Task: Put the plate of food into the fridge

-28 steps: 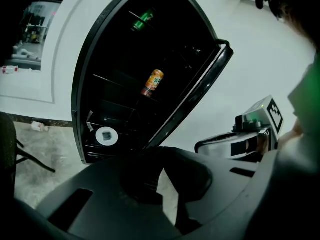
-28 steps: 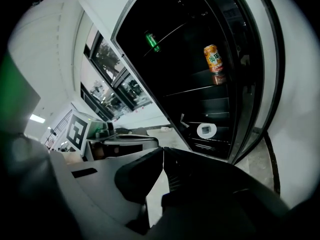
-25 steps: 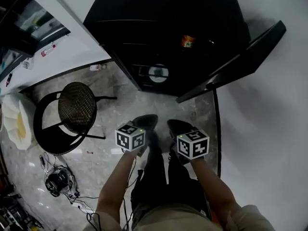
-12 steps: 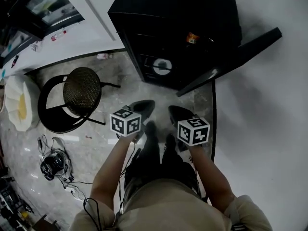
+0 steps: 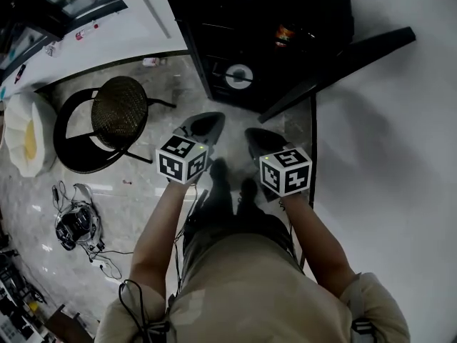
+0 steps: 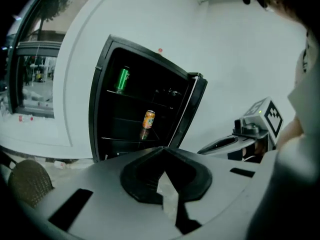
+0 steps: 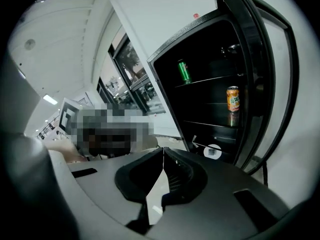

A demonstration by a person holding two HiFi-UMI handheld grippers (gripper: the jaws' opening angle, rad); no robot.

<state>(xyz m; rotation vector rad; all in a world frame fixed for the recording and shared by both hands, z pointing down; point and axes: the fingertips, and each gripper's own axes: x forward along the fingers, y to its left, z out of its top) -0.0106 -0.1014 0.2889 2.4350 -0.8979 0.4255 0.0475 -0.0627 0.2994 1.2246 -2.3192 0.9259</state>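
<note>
Plate (image 5: 239,76) sits in fridge (image 5: 271,20) ahead of left gripper (image 5: 202,125) and right gripper (image 5: 260,140), both pressed together and empty; shutting the door (image 5: 343,66) probably comes next.

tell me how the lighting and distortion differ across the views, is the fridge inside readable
Head view: the fridge interior is nearly black, only the plate and orange can stand out; the wall at right is evenly bright. Left gripper view: dim, fisheye bows the fridge frame, yet the green can reads clearly. Right gripper view: dark vignetted corners, strong fisheye too.
</note>
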